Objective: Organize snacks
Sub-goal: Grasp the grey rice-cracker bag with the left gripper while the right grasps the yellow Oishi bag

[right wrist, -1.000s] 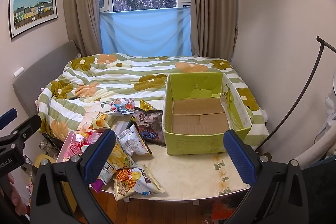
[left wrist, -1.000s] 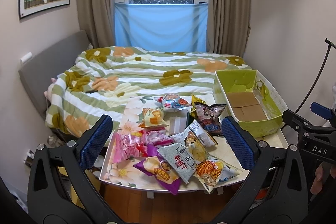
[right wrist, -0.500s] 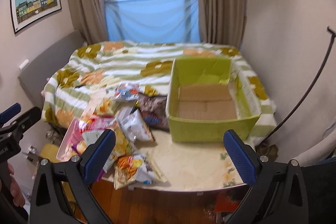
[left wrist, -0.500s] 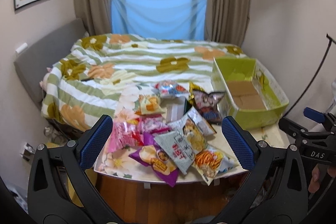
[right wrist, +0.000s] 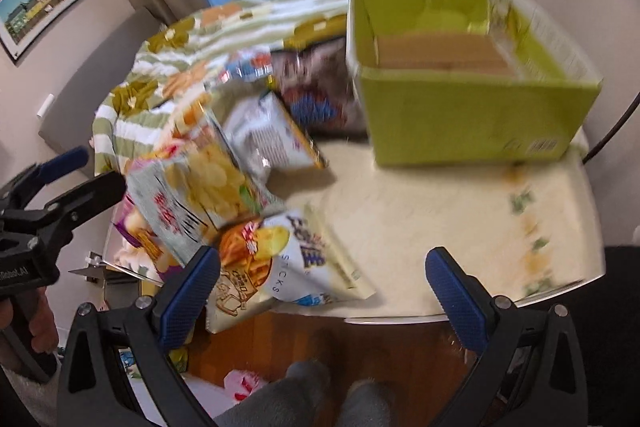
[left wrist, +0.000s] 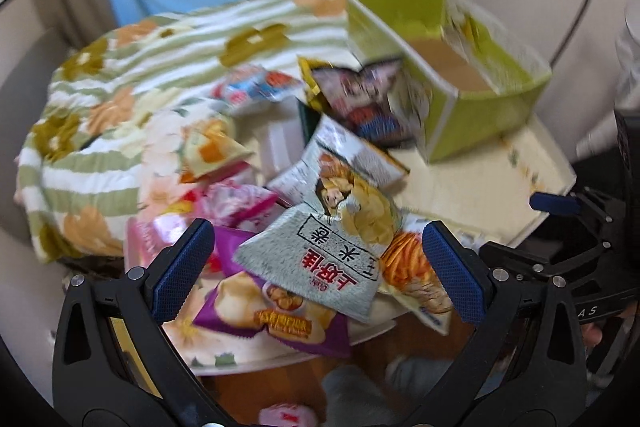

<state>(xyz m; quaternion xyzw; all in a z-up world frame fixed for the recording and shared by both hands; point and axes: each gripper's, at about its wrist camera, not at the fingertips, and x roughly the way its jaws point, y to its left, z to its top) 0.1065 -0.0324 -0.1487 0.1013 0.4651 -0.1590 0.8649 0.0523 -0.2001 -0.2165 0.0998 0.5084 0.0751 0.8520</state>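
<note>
Several snack bags lie in a heap on the left half of a cream floral table (right wrist: 420,211). A grey rice-cracker bag (left wrist: 320,263) with red print lies on top at the near edge, over a purple bag (left wrist: 276,319) and beside an orange-and-white sticks bag (right wrist: 280,263). An open green cardboard box (right wrist: 468,115) stands empty at the table's far right. My left gripper (left wrist: 320,271) is open, just above and in front of the grey bag. My right gripper (right wrist: 324,287) is open and empty over the table's near edge by the sticks bag.
A bed with a green striped floral quilt (left wrist: 132,75) lies behind the table. A dark chip bag (right wrist: 316,87) leans against the box. Wooden floor and the person's socked feet (right wrist: 312,395) are below. A black stand pole (left wrist: 576,15) rises at right.
Both grippers have moved forward and tilted down toward the table, so the snack heap and box look much larger. Both stay open. The snacks have not moved.
</note>
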